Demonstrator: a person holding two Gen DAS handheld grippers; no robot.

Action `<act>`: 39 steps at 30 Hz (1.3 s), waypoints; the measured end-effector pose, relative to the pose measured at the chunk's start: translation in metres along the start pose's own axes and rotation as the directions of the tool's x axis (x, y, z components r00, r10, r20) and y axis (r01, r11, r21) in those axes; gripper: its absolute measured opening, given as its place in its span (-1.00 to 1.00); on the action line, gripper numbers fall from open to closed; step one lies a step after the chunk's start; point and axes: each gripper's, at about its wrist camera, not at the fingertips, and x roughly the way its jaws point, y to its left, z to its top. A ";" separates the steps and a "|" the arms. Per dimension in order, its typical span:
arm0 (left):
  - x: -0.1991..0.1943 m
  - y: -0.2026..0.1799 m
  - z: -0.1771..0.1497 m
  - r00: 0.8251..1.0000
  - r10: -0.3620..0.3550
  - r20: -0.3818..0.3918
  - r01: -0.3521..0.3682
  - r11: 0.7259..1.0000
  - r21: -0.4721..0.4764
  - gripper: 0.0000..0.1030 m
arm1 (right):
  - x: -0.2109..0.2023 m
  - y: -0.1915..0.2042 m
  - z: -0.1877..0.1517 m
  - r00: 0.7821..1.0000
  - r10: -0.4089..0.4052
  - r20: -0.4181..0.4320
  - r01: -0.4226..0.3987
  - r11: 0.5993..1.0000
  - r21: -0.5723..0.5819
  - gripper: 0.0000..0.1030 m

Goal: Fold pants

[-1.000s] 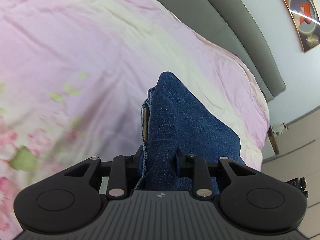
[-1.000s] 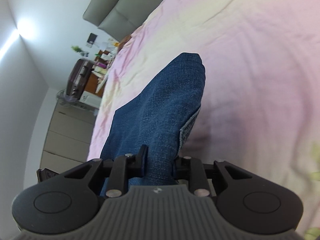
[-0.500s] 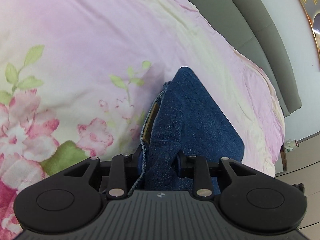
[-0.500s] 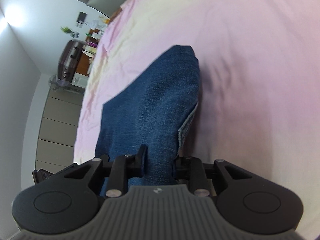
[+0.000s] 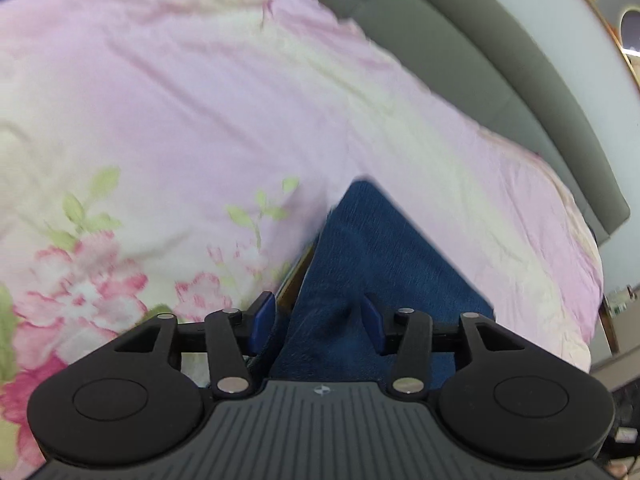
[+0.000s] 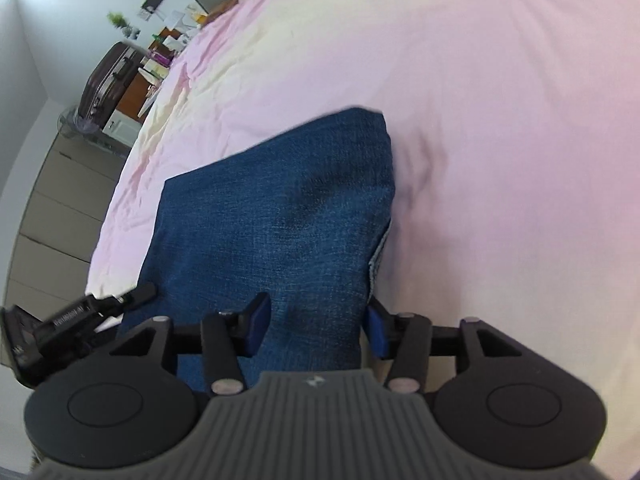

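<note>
One pair of blue denim pants lay there, folded. One pink floral bedsheet sat beneath. Two grippers were counted: left gripper, right gripper. One grey headboard. One dark suitcase stood beside the bed.

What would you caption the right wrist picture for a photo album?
The right tool, open over folded blue jeans on a pink bedspread.

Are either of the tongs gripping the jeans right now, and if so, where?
Neither. Both the left tongs and right tongs stand open, with the folded jeans lying on the bedspread between their fingers, not pinched.
</note>
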 end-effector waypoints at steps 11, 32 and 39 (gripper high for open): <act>-0.135 -0.137 0.023 0.970 0.015 0.242 -0.103 0.929 0.356 0.12 | -0.136 0.066 -0.021 0.961 -0.030 0.273 0.121 0.939 -0.323 0.20; -0.258 -0.242 -0.110 0.916 -0.037 0.400 -0.230 0.769 0.596 0.68 | -0.326 0.122 -0.195 0.761 0.000 0.649 0.358 0.834 -0.419 0.90; -0.239 -0.242 -0.172 0.931 -0.047 0.361 -0.203 0.757 0.621 0.75 | -0.321 0.122 -0.242 0.742 -0.047 0.669 0.411 0.820 -0.398 0.90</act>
